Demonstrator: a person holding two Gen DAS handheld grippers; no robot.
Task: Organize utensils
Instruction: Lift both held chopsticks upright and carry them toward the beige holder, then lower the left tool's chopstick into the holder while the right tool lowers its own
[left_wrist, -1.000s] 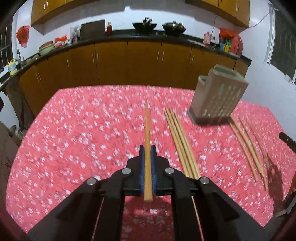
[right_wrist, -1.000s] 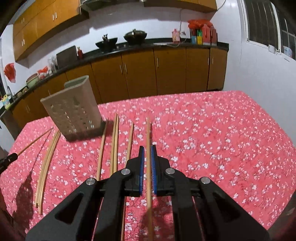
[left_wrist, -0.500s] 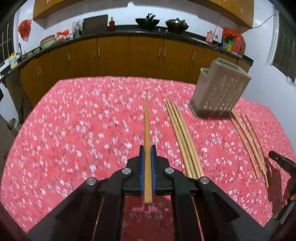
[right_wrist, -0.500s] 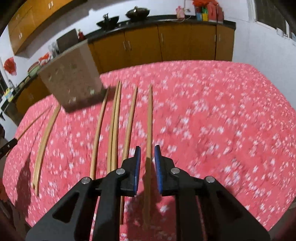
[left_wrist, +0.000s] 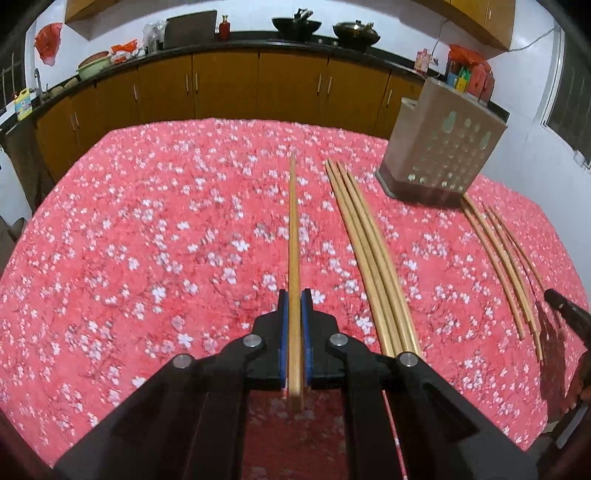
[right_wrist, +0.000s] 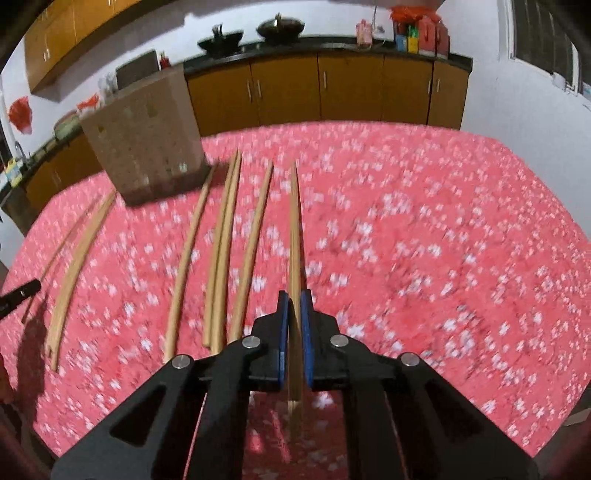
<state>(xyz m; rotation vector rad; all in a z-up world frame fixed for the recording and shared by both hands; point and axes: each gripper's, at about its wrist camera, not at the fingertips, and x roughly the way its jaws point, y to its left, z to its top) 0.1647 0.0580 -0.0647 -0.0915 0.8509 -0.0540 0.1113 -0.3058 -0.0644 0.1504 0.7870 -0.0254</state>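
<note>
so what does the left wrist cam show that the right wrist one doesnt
Only the left wrist view shows the left gripper shut on its chopstick, with bare cloth to the left of it.

Only the right wrist view shows the right gripper shut on another chopstick, with bare cloth to the right of it.

Both show the perforated holder on the floral tablecloth, loose chopsticks and the kitchen cabinets.

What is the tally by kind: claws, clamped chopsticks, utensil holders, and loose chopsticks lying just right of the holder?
Claws: 2, left claw, right claw
Clamped chopsticks: 2, left chopstick, right chopstick
Utensil holder: 1
Loose chopsticks right of holder: 4
Total: 9
</note>
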